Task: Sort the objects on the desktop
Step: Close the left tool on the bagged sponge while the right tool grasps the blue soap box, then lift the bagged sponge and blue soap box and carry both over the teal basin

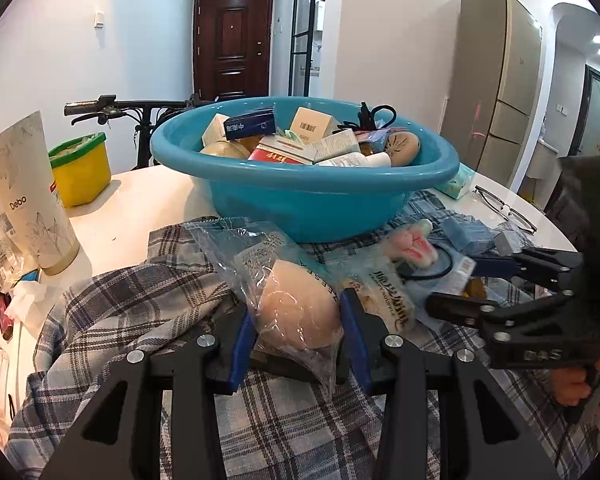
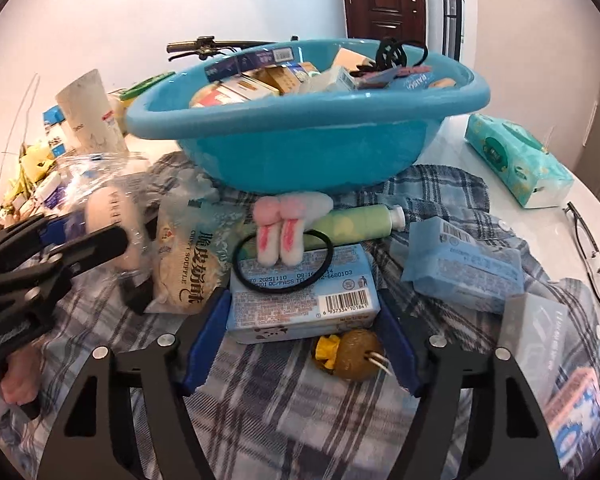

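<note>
Plaid cloth (image 1: 112, 320), grey and white, covers the near part of a pale round desk (image 1: 140, 200), and we note a blue basin (image 1: 300, 196) standing on its far edge at twelve o'clock, heaped with small boxes and packets. Behind the basin we see white walls, a dark brown door (image 1: 232, 44) and a bicycle handlebar (image 1: 100, 106); a tall beige refrigerator (image 1: 496, 92) stands at two o'clock. On bare desk at ten o'clock are a yellow tub (image 1: 82, 172) and a white tube (image 1: 32, 196) standing on its cap; at two o'clock lie a green tissue pack (image 2: 518, 160) and spectacles (image 2: 592, 264).

We find the left gripper (image 1: 300, 332) pitched downward, its fingers clenched on a clear bag holding a beige sponge (image 1: 292, 312), low over the cloth. A hand (image 2: 12, 384) grips its handle at the left edge of the right wrist view.

We find the right gripper (image 2: 304, 320) likewise pitched downward, its blue fingers (image 2: 204, 344) set either side of a light blue tissue packet (image 2: 300, 292) lying flat on the cloth; whether they press its sides we cannot tell. On that packet rest a black hair band (image 2: 284, 264) and a pink and white plush piece (image 2: 280, 232). Just beside the packet, at five o'clock, lies a brown round object (image 2: 352, 356).
</note>
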The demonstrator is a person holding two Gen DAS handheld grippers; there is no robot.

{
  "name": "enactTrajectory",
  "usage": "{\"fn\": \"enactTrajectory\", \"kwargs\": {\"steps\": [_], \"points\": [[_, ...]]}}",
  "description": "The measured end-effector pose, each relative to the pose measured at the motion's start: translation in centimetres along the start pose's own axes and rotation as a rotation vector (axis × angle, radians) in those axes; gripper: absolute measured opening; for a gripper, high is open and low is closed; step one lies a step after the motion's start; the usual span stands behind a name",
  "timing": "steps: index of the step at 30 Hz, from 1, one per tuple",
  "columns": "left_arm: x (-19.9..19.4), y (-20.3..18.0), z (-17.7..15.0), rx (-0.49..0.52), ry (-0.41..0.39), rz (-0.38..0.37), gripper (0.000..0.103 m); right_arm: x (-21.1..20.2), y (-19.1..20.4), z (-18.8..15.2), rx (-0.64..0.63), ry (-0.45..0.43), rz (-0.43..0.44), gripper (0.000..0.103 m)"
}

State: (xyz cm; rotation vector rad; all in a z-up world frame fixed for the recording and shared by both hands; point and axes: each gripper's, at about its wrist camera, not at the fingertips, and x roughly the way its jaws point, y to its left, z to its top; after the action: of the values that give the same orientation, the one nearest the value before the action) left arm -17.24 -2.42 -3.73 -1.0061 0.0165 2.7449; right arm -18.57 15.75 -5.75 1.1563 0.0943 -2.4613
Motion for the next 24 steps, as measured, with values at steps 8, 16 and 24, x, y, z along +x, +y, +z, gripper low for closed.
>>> {"fn": "enactTrajectory", "kwargs": {"steps": [8,16,24], "points": [[0.0,-0.1,0.1,-0.002,0.004,-0.005,0.044,-1.8,0.3,0.4,-0.014,-0.052,-0.018,0.071],[-3.3,-0.9,1.2,0.026,-0.055,0.009,0.044,-3.1,0.6,0.7,-0.021,-0.096,-0.018,0.071],[-7.0,-1.6,3.7,0.125,-0.158,0.016,0.044,-5.3,1.3,1.6,-0.034,-0.164,-0.092,0.071]]}}
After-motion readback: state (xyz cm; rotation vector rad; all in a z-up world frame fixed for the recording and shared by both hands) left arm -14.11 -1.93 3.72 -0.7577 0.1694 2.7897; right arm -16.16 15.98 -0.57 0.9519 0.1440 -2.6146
